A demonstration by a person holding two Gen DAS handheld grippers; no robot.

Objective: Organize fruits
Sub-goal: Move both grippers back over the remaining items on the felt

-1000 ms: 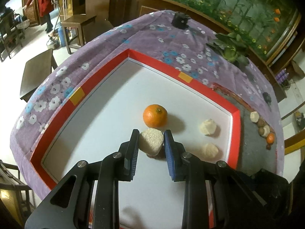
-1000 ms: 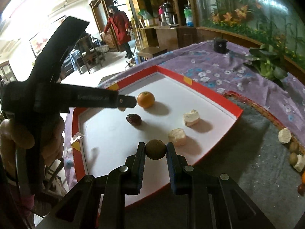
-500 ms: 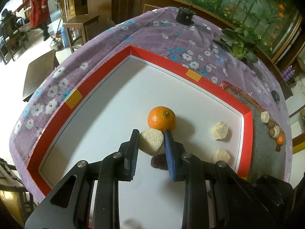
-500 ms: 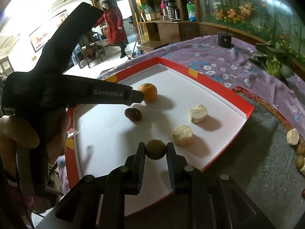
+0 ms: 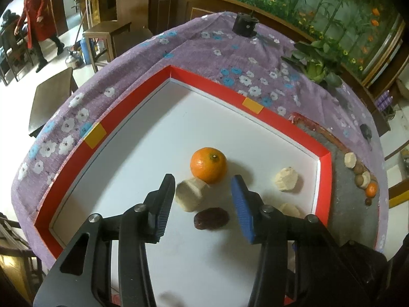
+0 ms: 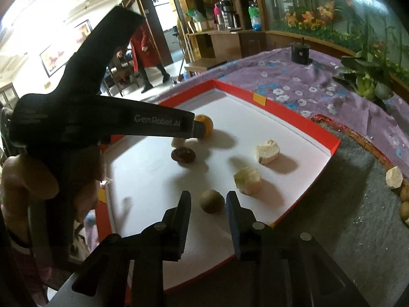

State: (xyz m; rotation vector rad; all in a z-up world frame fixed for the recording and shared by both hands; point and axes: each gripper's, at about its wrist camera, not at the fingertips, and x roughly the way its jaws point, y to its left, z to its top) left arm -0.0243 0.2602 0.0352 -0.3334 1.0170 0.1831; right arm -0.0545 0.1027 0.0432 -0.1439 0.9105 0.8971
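A red-rimmed white tray point(image 5: 255, 107) holds an orange point(image 5: 208, 165), a pale peeled fruit chunk point(image 5: 190, 194), a dark date point(image 5: 211, 218) and two more pale chunks point(image 5: 286, 179). My left gripper point(image 5: 203, 197) is open; the pale chunk lies on the tray between its fingers, touching the orange. My right gripper point(image 6: 208, 204) is open, with a small brown round fruit point(image 6: 212, 201) resting on the tray point(image 6: 294, 128) between its fingers. The left gripper's body point(image 6: 102, 122) shows in the right wrist view, above the date point(image 6: 182, 154).
More fruit pieces point(image 5: 360, 176) lie on a grey mat point(image 6: 345, 217) right of the tray. A purple flowered cloth point(image 5: 217, 51) covers the table. A green plant point(image 5: 317, 64) and a black object point(image 5: 244, 25) stand at the back. A person in red point(image 5: 38, 20) walks behind.
Both grippers have opened. The left one let go of the pale chunk beside the orange; the right one let go of the brown round fruit, now on the tray.
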